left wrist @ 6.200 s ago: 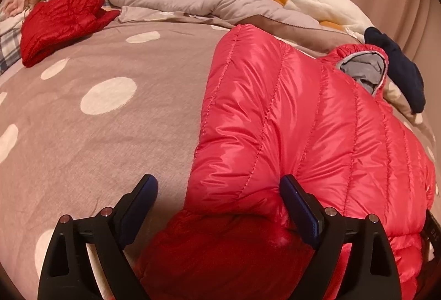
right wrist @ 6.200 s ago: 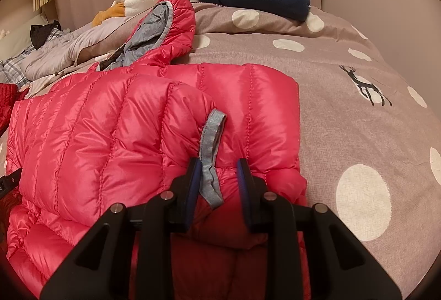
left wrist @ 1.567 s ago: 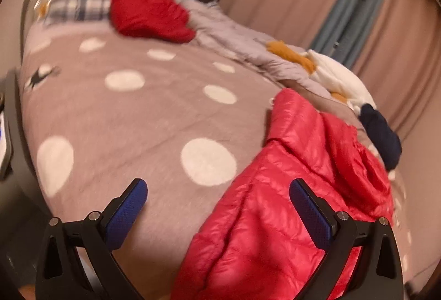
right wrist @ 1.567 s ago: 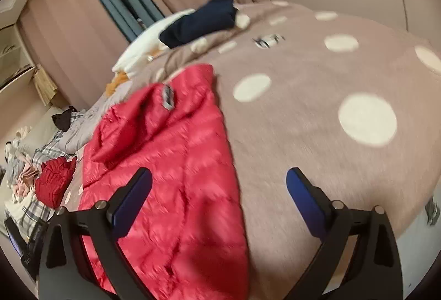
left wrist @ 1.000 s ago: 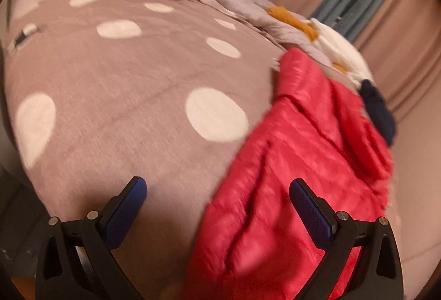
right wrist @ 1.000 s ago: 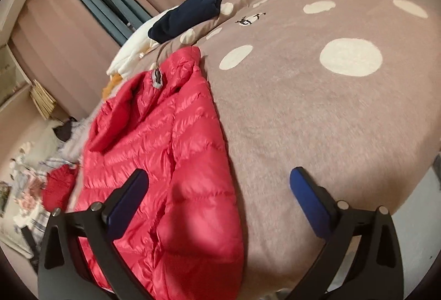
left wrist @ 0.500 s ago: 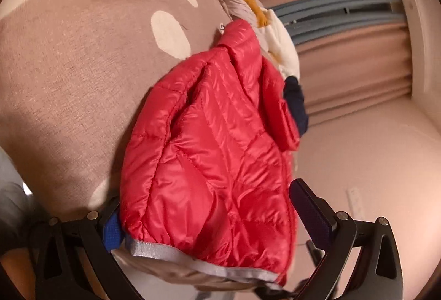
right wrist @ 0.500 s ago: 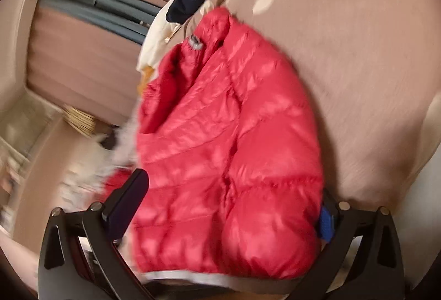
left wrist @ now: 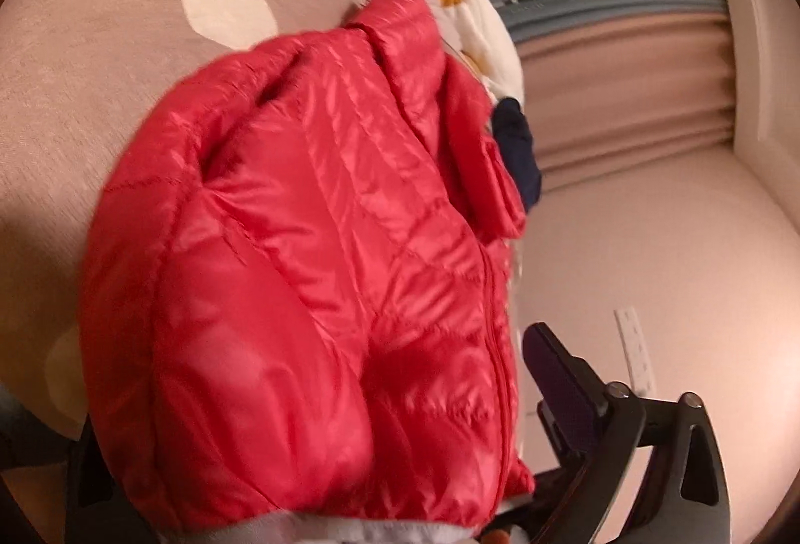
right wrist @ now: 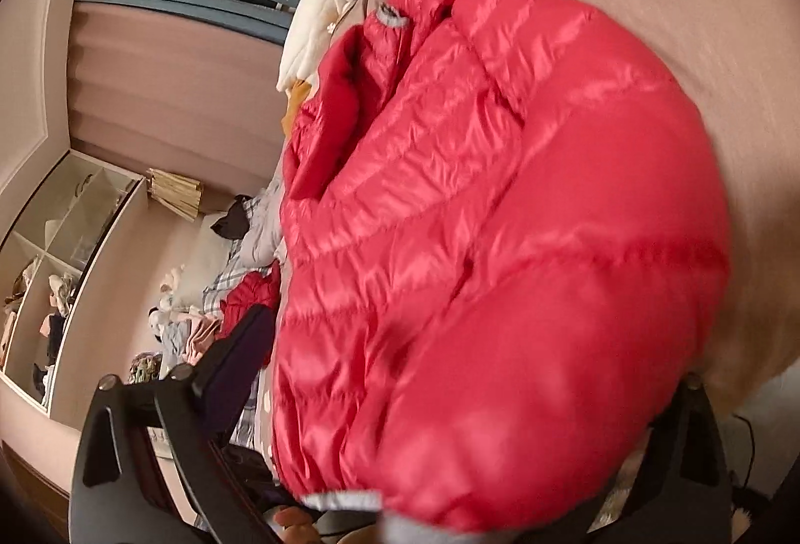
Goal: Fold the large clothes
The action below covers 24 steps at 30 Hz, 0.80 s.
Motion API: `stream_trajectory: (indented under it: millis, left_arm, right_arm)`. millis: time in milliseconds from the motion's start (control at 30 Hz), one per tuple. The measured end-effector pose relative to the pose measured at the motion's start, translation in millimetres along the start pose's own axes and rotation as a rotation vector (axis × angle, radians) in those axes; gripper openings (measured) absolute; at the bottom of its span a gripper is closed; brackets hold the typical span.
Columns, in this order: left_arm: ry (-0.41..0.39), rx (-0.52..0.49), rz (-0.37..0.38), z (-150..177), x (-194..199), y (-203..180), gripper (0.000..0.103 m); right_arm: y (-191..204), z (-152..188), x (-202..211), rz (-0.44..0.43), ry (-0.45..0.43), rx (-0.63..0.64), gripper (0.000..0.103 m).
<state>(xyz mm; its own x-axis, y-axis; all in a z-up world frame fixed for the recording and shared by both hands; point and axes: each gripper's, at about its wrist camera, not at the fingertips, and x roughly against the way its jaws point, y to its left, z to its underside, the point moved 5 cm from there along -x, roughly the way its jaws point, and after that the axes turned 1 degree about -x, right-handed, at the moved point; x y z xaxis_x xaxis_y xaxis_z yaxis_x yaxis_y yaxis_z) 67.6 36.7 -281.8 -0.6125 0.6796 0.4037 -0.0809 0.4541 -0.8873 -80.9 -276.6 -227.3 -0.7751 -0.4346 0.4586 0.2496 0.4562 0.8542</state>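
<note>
The red quilted down jacket [left wrist: 320, 294] lies on the dotted bedspread with its grey-trimmed hem at the near edge of the bed; it also fills the right wrist view [right wrist: 500, 269]. My left gripper [left wrist: 310, 454] is open with its jaws wide apart, spanning the hem; only the right finger [left wrist: 560, 374] shows, the left one is hidden under the jacket. My right gripper [right wrist: 475, 394] is open in the same way, with only its left finger [right wrist: 240, 359] showing. Whether either finger touches the fabric cannot be told.
The taupe bedspread [left wrist: 100, 44] with white dots runs back to a heap of grey, white, orange and navy clothes [left wrist: 515, 154]. A second red garment [right wrist: 250, 294] and folded clothes lie by the pillows. A shelf unit [right wrist: 60, 254] and curtains stand behind.
Both grippers have dropped to the near bed edge and tilted, closing in on the jacket's hem, which now covers one finger of each. Both stay open.
</note>
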Motion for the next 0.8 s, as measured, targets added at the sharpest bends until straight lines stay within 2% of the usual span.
stream_trajectory:
  millis: [67, 100, 133, 167, 267, 333, 400, 467, 567, 667, 800]
  left_arm:
    - [-0.038, -0.031, -0.089, -4, -4, 0, 0.076]
    - [-0.061, -0.067, -0.16, -6, -7, -1, 0.06]
    - [-0.081, -0.096, -0.228, -7, -10, -1, 0.05]
    - [-0.094, -0.109, -0.28, -7, -12, -1, 0.047]
    - [-0.123, -0.108, -0.333, -7, -14, 0, 0.04]
    - [-0.137, -0.133, -0.384, -8, -19, -2, 0.035]
    - [-0.151, -0.154, -0.424, -6, -19, -5, 0.035]
    - [-0.163, -0.175, -0.465, -4, -19, -7, 0.035]
    - [-0.172, -0.2, -0.512, -2, -20, -7, 0.034]
    - [-0.177, -0.193, -0.523, 0, -14, -4, 0.032]
    - [-0.167, -0.225, -0.553, -3, -24, -8, 0.027]
  right_arm:
    - [-4, -7, -2, 0.013, -0.013, 0.007, 0.09]
    - [-5, -8, -2, 0.035, -0.017, 0.024, 0.082]
    - [-5, -8, -3, 0.071, -0.024, 0.066, 0.074]
    - [-6, -7, -4, 0.093, -0.029, 0.095, 0.071]
    - [-12, -4, -1, 0.154, -0.06, 0.176, 0.051]
    - [-20, -6, 0, 0.187, -0.076, 0.189, 0.03]
    - [-29, -8, 2, 0.176, -0.079, 0.169, 0.027]
    - [-29, -8, 2, 0.162, -0.073, 0.166, 0.029]
    - [-24, -4, 1, 0.199, -0.087, 0.204, 0.03]
    - [-20, -3, -3, 0.231, -0.089, 0.254, 0.029]
    - [-25, -6, -6, 0.217, -0.088, 0.233, 0.024]
